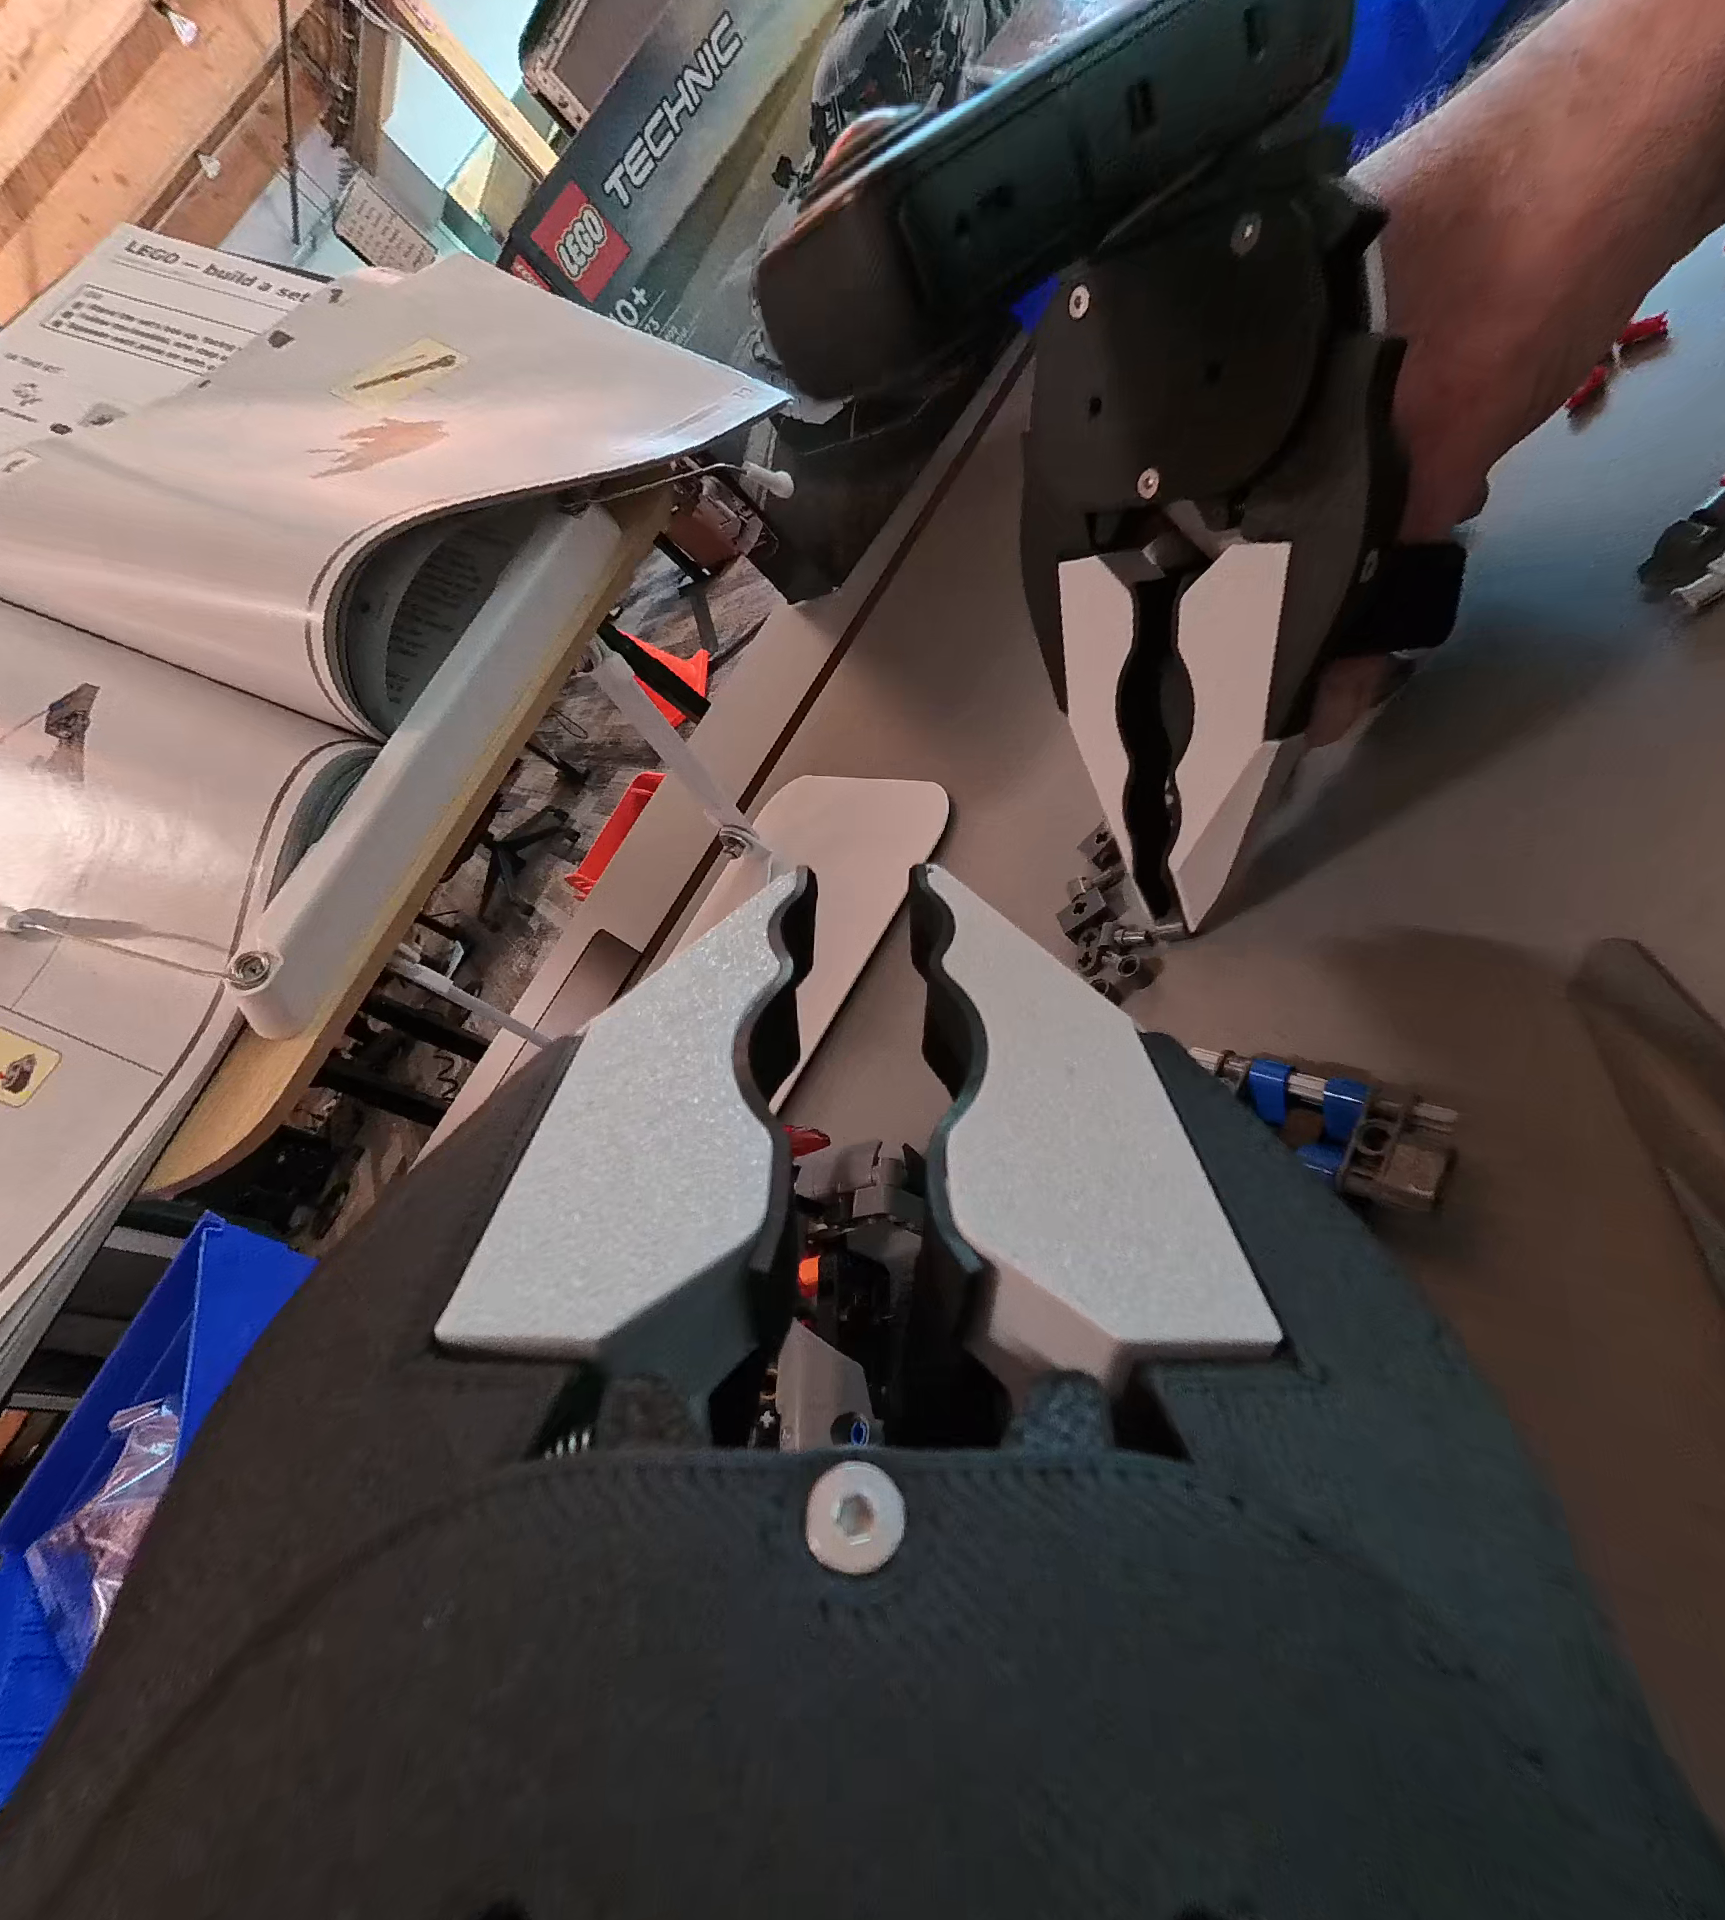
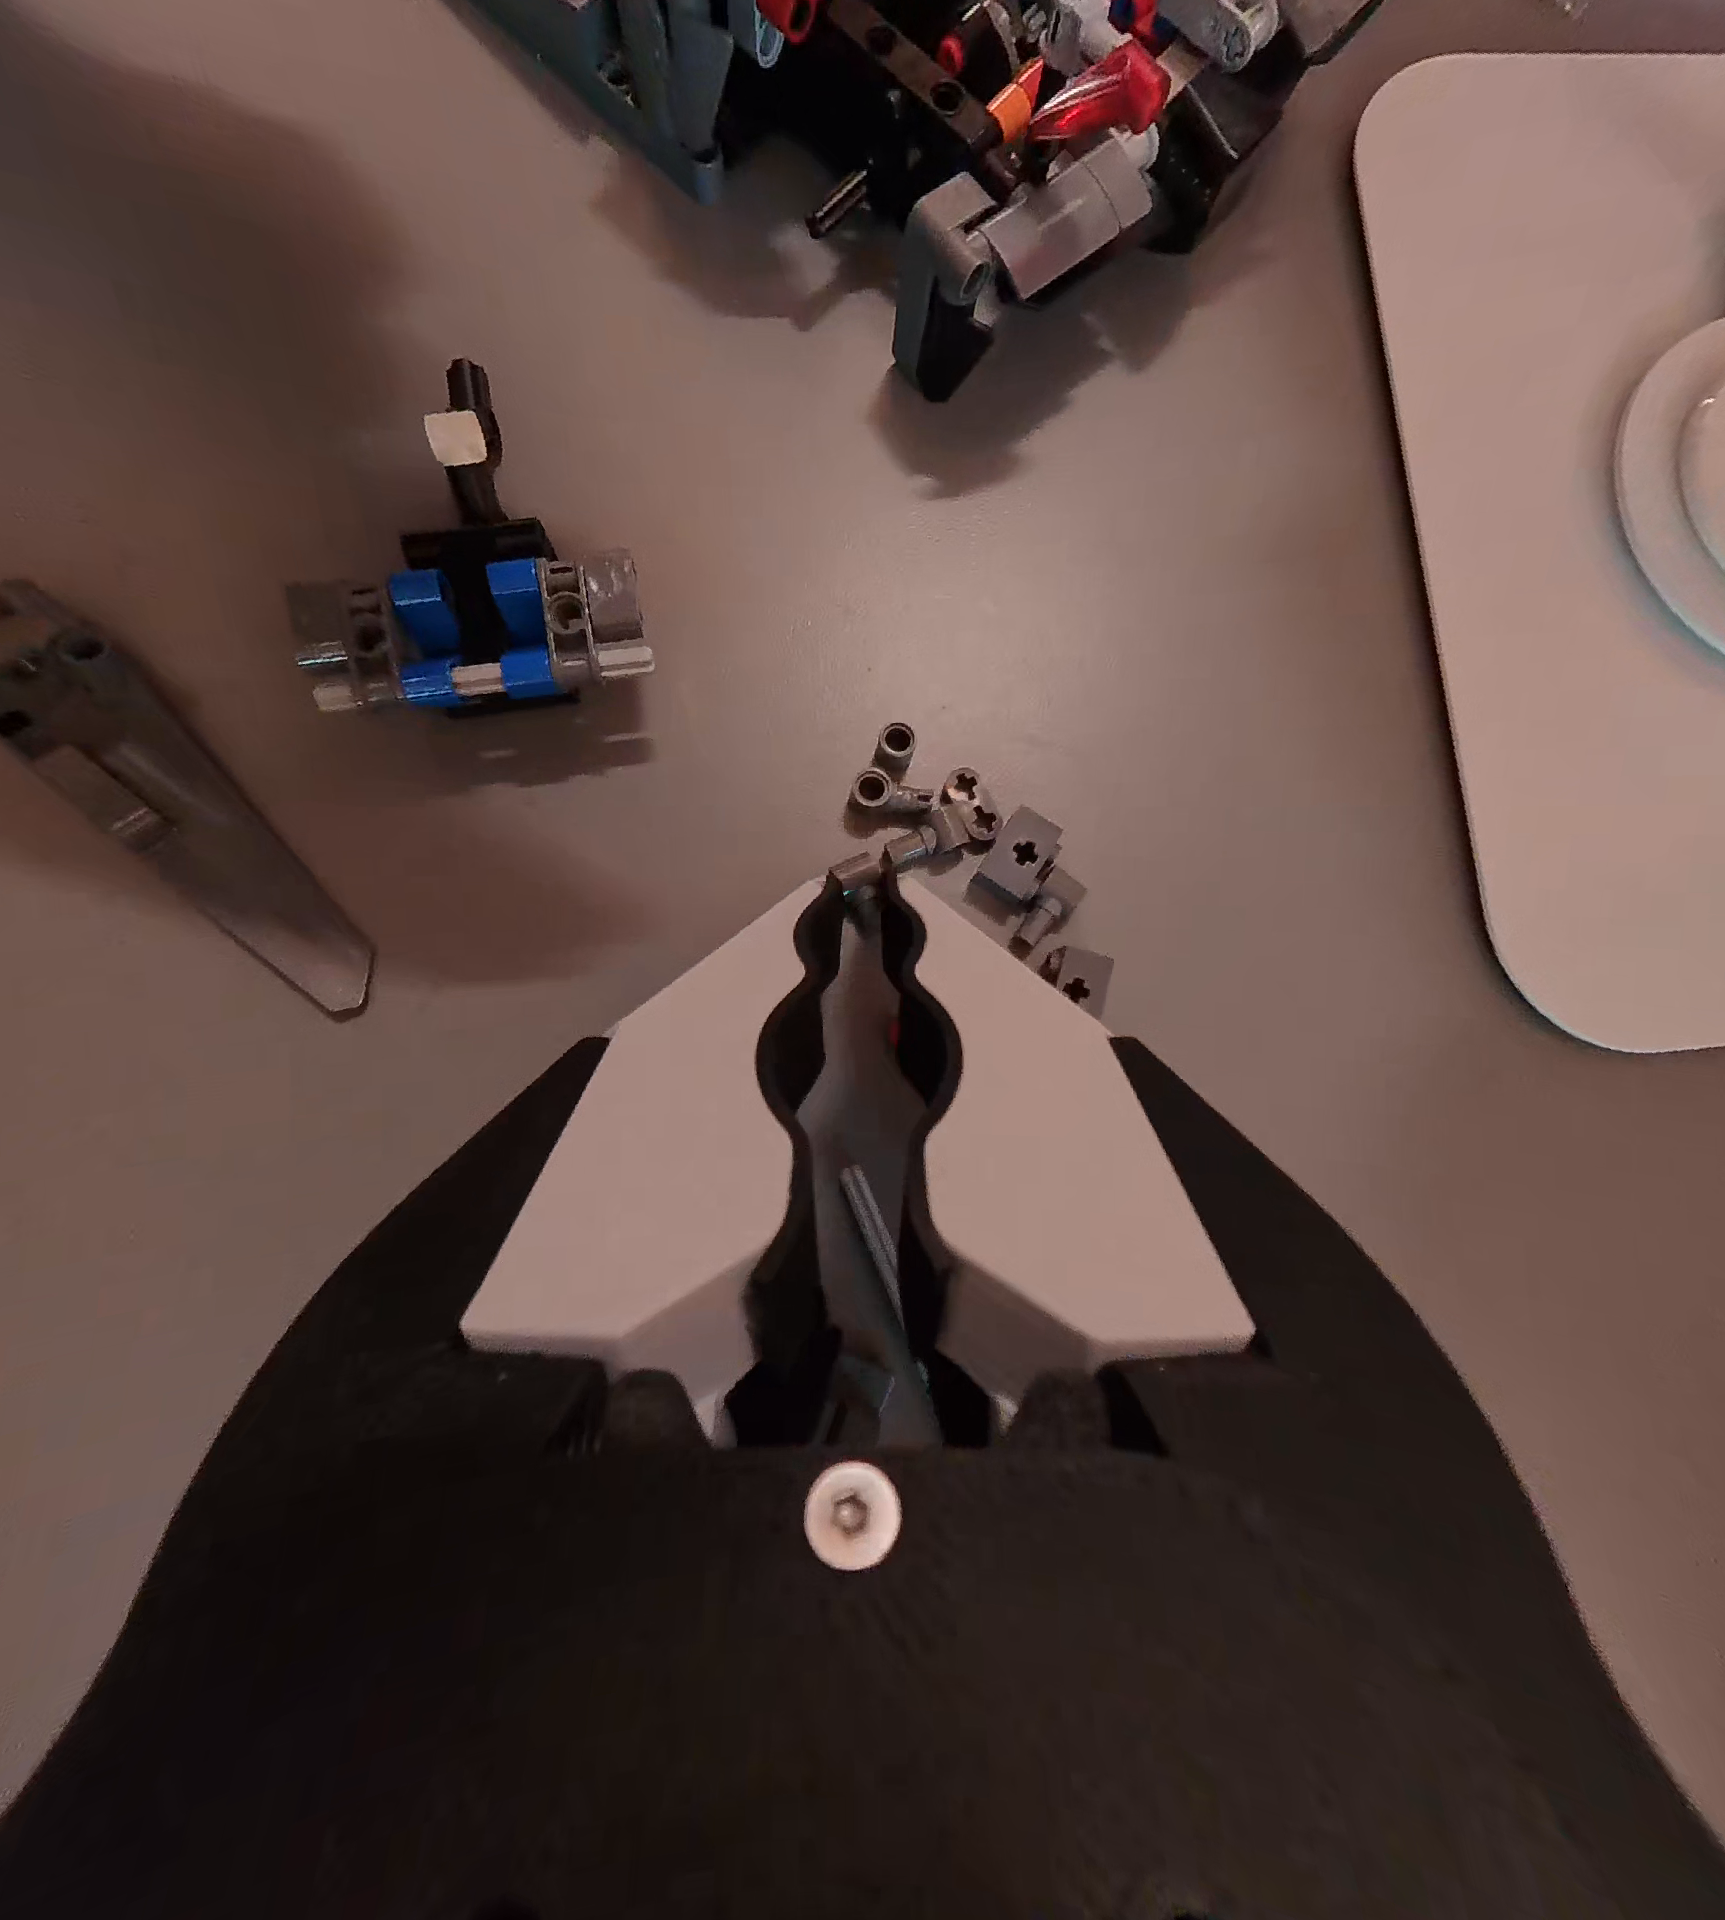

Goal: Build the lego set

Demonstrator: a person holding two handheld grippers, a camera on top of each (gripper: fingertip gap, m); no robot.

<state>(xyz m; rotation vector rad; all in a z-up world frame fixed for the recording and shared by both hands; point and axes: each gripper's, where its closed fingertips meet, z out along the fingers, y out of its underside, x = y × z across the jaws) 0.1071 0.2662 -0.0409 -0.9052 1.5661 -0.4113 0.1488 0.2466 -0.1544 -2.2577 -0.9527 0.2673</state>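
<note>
My right gripper [image 2: 860,885] is down on the grey table and shut on a small grey pin piece [image 2: 853,871] at the near edge of a pile of small grey connectors [image 2: 1019,857]. The left wrist view shows the same: the right gripper [image 1: 1164,925] has its tips closed on the pin beside the pile [image 1: 1107,935]. My left gripper [image 1: 863,883] has its tips apart with nothing between them. The lego model [image 1: 853,1236] is gripped deeper between its fingers. The model, dark with grey, orange and red parts, also shows in the right wrist view [image 2: 1024,197] at the top.
A blue and grey subassembly [image 2: 473,634] and a long grey panel piece [image 2: 141,790] lie left of the pile. A white pad [image 2: 1585,623] lies to the right. The open instruction booklet [image 1: 162,623], the set's box [image 1: 650,208], loose red pieces [image 1: 1637,332] and a blue bin [image 1: 110,1455] surround the work area.
</note>
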